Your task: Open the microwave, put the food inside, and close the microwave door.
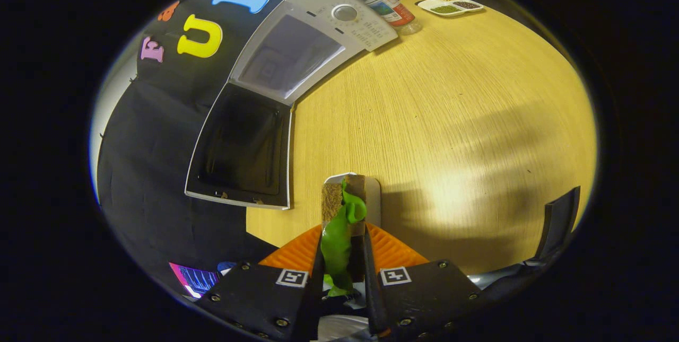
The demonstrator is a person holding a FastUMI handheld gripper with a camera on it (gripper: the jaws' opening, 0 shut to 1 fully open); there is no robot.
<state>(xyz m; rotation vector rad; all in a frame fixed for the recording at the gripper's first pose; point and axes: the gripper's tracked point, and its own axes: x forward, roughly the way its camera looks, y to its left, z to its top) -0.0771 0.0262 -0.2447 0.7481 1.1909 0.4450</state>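
Observation:
My gripper (345, 244) is shut on the food (344, 209), a toy sandwich slice with brown bread, a white layer and a green leaf. It stands upright between the orange fingers (395, 249), above the near edge of the wooden table (451, 119). The white microwave (339, 13) stands beyond the fingers to the left, at the back of the table. Its door (241, 146) hangs wide open towards me, dark inner side showing. The lit cavity (289, 58) looks bare. The food is well short of the cavity.
A plastic bottle (384, 5) stands right beside the microwave's control panel. A white divided tray (450, 5) with beans lies at the far right of the table. A dark upright object (557, 220) sits off the table's near right edge.

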